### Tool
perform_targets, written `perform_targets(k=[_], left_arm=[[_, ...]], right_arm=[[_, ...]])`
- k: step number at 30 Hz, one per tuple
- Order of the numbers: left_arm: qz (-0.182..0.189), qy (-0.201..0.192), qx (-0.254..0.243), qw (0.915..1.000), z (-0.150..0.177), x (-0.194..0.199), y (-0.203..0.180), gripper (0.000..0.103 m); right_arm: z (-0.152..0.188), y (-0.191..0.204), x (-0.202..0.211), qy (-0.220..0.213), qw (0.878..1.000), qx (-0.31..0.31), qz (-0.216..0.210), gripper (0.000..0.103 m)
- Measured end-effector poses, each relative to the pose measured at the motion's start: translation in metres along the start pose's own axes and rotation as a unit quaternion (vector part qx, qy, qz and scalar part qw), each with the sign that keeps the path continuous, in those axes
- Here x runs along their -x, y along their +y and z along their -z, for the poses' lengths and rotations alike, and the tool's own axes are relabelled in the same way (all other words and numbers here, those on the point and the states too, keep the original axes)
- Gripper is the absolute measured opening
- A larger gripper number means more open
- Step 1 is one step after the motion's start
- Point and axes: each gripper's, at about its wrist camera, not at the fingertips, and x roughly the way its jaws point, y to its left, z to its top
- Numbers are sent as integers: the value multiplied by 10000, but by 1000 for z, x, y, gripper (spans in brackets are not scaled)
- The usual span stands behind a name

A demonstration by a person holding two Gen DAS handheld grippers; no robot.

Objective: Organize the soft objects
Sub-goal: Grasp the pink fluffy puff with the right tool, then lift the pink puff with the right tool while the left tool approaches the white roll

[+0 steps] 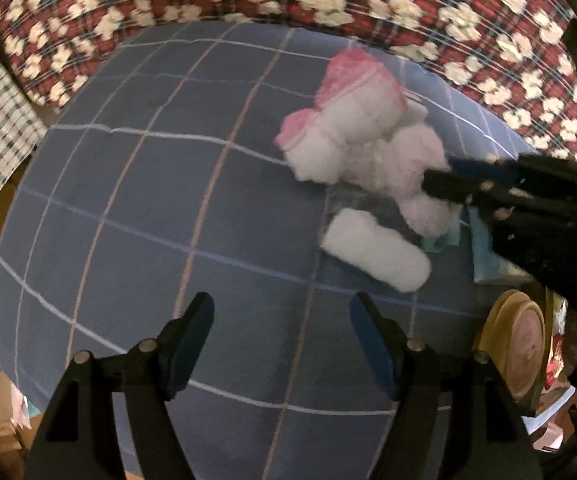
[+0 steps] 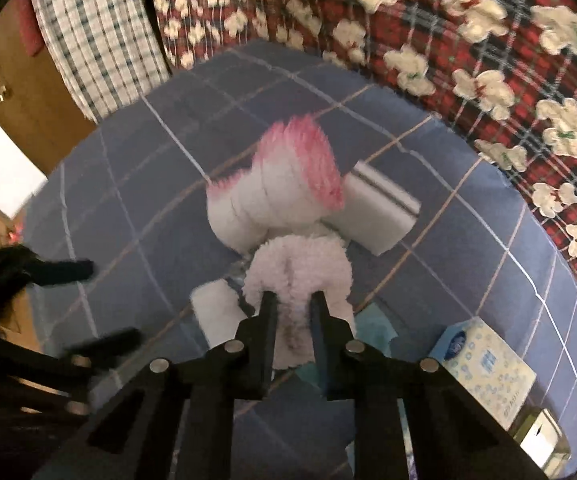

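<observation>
Both views are dim and warm-toned, lit softly with no hard shadows and no glare. The fisheye lenses bend everything: the grid lines on the blue checked cover (image 1: 136, 208) curve into a dome, and black vignette fills the corners. Motion blur smears much of the left wrist view; the pink-and-white plush pile (image 1: 352, 128) is fuzzy-edged, and the right gripper (image 1: 440, 184) reaching in is streaked. In the right wrist view the pink fringe (image 2: 304, 156) is doubled by blur and the left gripper (image 2: 88, 300) at the edge is a dark smear. The red plaid blanket (image 2: 468, 60) softens toward the rim.
</observation>
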Motion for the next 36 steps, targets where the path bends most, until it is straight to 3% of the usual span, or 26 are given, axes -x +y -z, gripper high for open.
perform_targets(k=[5, 11, 19, 28, 32, 36], left_arm=[[138, 17, -331, 9994, -6, -4, -22, 72], [283, -37, -527, 9982, -18, -11, -44, 72], [360, -37, -747, 9965, -31, -21, -64, 73], [391, 336, -1261, 9907, -36, -35, -77, 78], [236, 385, -1630, 9856, -26, -38, -90, 79], [124, 466, -1657, 9850, -27, -48, -91, 79]], right_arm=[[0, -9, 34, -398, 9985, -335, -151, 18], [7, -26, 61, -655, 9956, -672, 1, 18], [26, -47, 80, -719, 9923, -989, 179, 18], [38, -59, 90, -794, 9893, -1192, 276, 18], [39, -60, 90, -821, 9886, -1231, 259, 18], [37, -60, 89, -849, 9887, -1220, 214, 18]])
